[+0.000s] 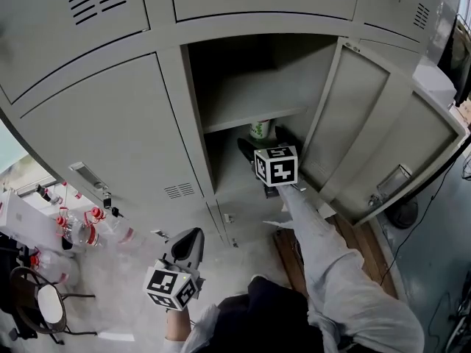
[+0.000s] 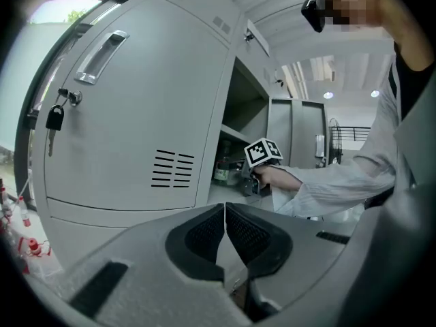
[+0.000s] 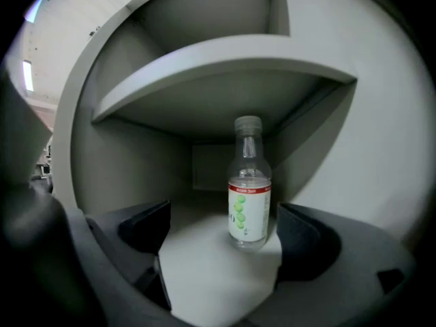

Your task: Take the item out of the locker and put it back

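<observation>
A clear plastic bottle (image 3: 249,186) with a white label, green dots and a red band stands upright on the floor of the open locker's lower compartment (image 1: 235,169). My right gripper (image 3: 221,227) is open inside that compartment. The bottle stands between its dark pads (image 3: 300,240), nearer the right one, and touches neither. In the head view the bottle (image 1: 260,129) shows just beyond the right gripper (image 1: 265,147) and its marker cube. My left gripper (image 1: 190,235) hangs low in front of the lockers, outside the compartment. Its jaws (image 2: 225,234) are shut with nothing between them.
A shelf (image 1: 250,109) spans the compartment above the bottle. The locker door (image 1: 383,145) is swung open to the right. The closed door on the left has a handle (image 2: 102,53) and hanging keys (image 2: 54,118). Bottles (image 1: 88,230) and a chair (image 1: 44,300) stand at the lower left.
</observation>
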`<state>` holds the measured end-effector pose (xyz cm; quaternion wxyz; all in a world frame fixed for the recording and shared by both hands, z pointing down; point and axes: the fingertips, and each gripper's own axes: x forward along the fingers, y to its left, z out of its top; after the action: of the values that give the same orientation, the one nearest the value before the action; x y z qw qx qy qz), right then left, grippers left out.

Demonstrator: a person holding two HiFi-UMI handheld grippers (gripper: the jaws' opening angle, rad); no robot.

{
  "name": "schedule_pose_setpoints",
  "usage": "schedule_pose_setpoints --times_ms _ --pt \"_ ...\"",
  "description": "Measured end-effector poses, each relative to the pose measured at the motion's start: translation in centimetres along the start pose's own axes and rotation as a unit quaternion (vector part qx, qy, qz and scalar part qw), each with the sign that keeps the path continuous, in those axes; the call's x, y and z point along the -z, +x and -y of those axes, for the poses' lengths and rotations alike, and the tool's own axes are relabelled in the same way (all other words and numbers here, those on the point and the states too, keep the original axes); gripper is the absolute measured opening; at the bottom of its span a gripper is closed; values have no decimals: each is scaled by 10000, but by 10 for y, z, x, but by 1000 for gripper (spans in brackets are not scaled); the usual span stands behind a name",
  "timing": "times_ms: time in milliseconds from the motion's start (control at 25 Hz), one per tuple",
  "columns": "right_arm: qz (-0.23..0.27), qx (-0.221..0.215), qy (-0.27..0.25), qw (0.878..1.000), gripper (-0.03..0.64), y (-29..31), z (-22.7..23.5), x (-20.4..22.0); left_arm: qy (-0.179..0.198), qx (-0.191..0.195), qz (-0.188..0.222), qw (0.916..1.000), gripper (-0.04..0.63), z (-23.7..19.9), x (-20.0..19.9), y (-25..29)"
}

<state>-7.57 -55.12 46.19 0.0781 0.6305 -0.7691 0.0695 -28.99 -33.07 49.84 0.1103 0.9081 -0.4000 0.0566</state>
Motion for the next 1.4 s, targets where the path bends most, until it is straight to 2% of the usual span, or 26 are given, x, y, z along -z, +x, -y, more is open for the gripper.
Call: schedule_pose_setpoints --times_ms 320,440,560,760,960,1080,1160,1240,1320,1400 --pt "-99 -291 266 9992 469 -93 -35 11 150 486 -122 9986 14 22 15 -17" --pt "-21 -390 393 9985 469 -140 -46 29 167 609 -112 9979 14 30 23 -22" --pt "-14 -299 664 9973 469 -189 -48 53 150 676 -86 9976 14 37 27 -28" --pt "118 -17 588 9982 469 -246 -51 67 94 604 -27 9981 14 40 30 -38" --pt "520 -243 650 9962 468 -279 -65 50 -82 445 218 9987 14 46 15 -44" --pt "703 -272 600 9953 460 -299 -63 43 -53 417 288 9987 14 60 9 -42" --pt "741 -198 581 9954 410 -315 -55 42 -21 438 327 9985 14 73 3 -37" --pt "764 -94 562 9954 330 -330 -45 45 25 472 339 9983 14 87 -1 -33" --pt "806 30 559 9952 177 -343 -33 48 115 493 308 9982 14 101 -1 -30" --pt "823 109 548 9950 94 -353 -22 52 158 485 276 9983 14 112 2 -28"
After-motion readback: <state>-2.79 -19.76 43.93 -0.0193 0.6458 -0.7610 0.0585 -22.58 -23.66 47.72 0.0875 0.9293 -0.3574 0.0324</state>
